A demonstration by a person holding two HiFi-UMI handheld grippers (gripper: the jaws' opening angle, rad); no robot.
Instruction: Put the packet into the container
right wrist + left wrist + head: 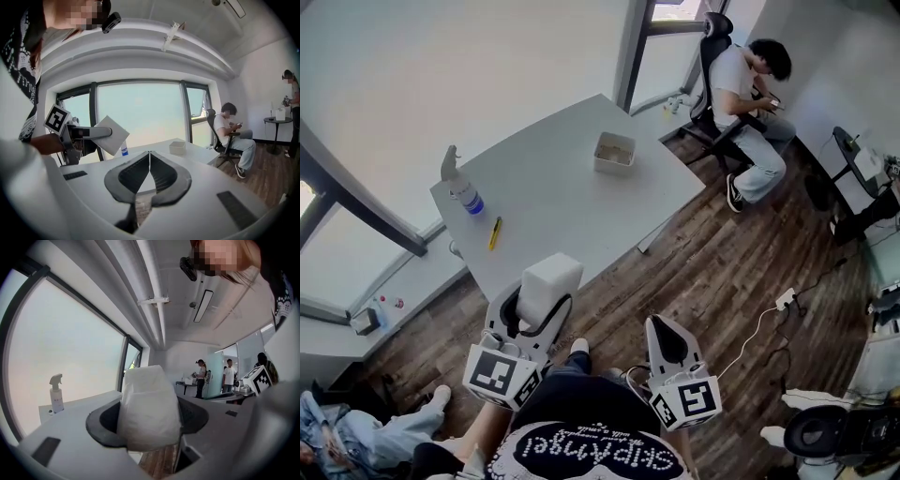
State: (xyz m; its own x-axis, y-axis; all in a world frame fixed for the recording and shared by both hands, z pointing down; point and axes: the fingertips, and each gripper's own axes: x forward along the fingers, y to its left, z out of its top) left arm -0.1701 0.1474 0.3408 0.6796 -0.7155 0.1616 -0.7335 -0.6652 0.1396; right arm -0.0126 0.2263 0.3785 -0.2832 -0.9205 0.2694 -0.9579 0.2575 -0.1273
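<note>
A white packet (547, 282) is clamped in my left gripper (536, 305), held up in the air short of the table's near edge. In the left gripper view the packet (149, 406) fills the space between the jaws. From the right gripper view the packet (111, 134) shows at the left, held by the left gripper (89, 133). My right gripper (668, 345) hangs lower right over the floor, jaws pressed together on nothing (149, 169). The small open white container (614, 152) stands near the far edge of the grey table (572, 211); the container (177, 147) is also visible past the right gripper's jaws.
A spray bottle (461, 184) and a yellow pen-like item (495, 232) lie on the table's left part. A person sits on an office chair (712, 66) at the far right. Cables and a power strip (785, 300) lie on the wood floor. Another person's legs (384, 431) show bottom left.
</note>
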